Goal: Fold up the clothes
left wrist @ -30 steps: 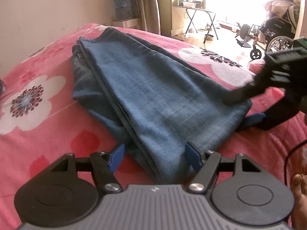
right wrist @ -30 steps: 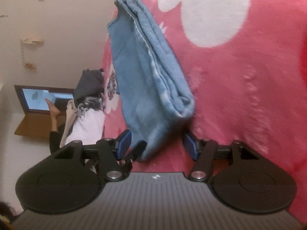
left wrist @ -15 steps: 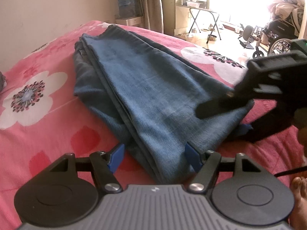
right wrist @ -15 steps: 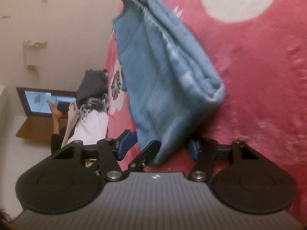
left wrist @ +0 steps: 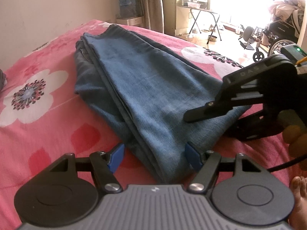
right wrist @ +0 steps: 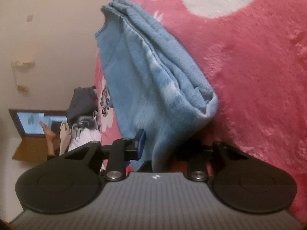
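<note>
1. Jeans (left wrist: 145, 88), folded lengthwise into a long blue denim strip, are lying across the bed (left wrist: 48, 115); the far end is reaching toward the wall side and the near end is sitting at the two hand-held grippers.
2. Bed's pink blanket, printed with white flowers, is showing bare on both sides of the denim, and in the right wrist view it (right wrist: 259, 67) is filling the right half of the picture.
3. Right hand-held gripper (left wrist: 220, 122) is coming in from the right in the left wrist view, one black finger lying over the top of the jeans' near right corner and the other sitting below it against the blanket.
4. In its own view, the right hand-held gripper (right wrist: 168, 145) is having the jeans (right wrist: 153, 80) bunch between its fingers; its blue left pad (right wrist: 141, 141) is pressing against the cloth, the right pad is hidden behind the fold, so it is gripping the corner.
5. Left hand-held gripper (left wrist: 154, 156) is standing wide open, its blue pads (left wrist: 116, 158) straddling the near end of the jeans without squeezing them.
6. Bare toes (left wrist: 299, 189) are showing at the lower right edge of the left wrist view.
</note>
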Demonstrator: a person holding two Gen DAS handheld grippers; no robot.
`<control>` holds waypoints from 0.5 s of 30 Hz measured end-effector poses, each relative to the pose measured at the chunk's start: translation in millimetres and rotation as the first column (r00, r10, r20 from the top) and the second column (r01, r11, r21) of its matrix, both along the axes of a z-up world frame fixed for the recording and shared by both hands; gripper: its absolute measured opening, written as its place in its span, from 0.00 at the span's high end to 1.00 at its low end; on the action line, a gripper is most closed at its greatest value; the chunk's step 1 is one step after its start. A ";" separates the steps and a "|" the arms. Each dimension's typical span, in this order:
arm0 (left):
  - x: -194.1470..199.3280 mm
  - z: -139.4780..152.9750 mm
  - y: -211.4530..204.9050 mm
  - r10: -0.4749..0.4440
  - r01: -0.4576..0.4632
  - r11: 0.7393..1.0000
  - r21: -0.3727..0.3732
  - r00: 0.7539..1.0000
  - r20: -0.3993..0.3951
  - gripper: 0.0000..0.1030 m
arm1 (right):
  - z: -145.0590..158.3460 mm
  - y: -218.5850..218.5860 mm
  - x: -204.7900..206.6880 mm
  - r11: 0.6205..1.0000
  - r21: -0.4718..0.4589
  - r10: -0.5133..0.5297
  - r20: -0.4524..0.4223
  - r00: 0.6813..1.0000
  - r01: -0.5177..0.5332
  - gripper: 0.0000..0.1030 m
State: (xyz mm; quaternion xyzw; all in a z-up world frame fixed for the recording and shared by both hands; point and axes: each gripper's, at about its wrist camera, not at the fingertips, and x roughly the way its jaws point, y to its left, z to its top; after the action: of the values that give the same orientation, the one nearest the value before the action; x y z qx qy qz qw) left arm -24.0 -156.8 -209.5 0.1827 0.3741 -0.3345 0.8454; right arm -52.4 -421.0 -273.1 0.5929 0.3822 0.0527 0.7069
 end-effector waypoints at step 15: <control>49.8 53.4 -1.9 0.113 -0.099 0.993 -0.063 0.951 0.287 0.34 | 26.3 5.3 9.5 0.992 -0.096 0.082 0.037 0.996 -0.078 0.89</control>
State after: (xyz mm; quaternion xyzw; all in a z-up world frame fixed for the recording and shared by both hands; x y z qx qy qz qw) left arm 25.8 -158.8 -156.1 0.1891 0.2473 -0.2673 0.9119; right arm -42.9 -415.7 -246.8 0.5418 0.3931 0.0748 0.7392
